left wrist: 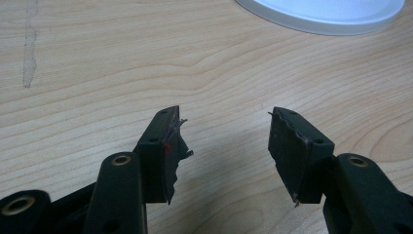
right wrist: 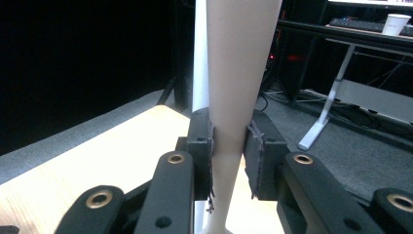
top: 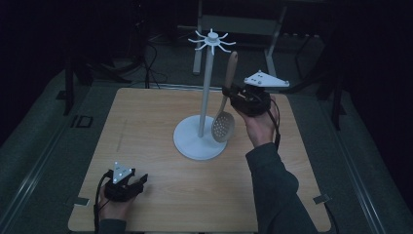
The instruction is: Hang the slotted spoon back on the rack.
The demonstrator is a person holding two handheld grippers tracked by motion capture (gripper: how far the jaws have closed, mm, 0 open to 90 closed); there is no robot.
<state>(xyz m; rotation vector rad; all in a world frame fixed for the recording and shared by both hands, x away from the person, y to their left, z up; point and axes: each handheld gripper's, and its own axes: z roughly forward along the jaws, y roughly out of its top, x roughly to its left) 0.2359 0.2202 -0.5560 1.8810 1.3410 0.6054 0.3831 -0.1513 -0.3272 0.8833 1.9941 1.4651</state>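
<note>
A: Slotted spoon: wooden handle, pale perforated round bowl. Where is it?
B: In the air, just right of the white rack, near its pole. Upright, slightly tilted, handle up, bowl down over the edge of the rack's round base.
A: The rack?
B: Stands mid-table, thin pole, ring of hooks on top. Hooks bare.

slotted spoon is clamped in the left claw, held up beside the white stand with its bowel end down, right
Not quite: the slotted spoon is clamped in the right claw, not the left. The high view shows it held up beside the white stand, bowl end down; the right gripper view shows the jaws pressing its handle. The left claw is open and holds nothing.
</note>
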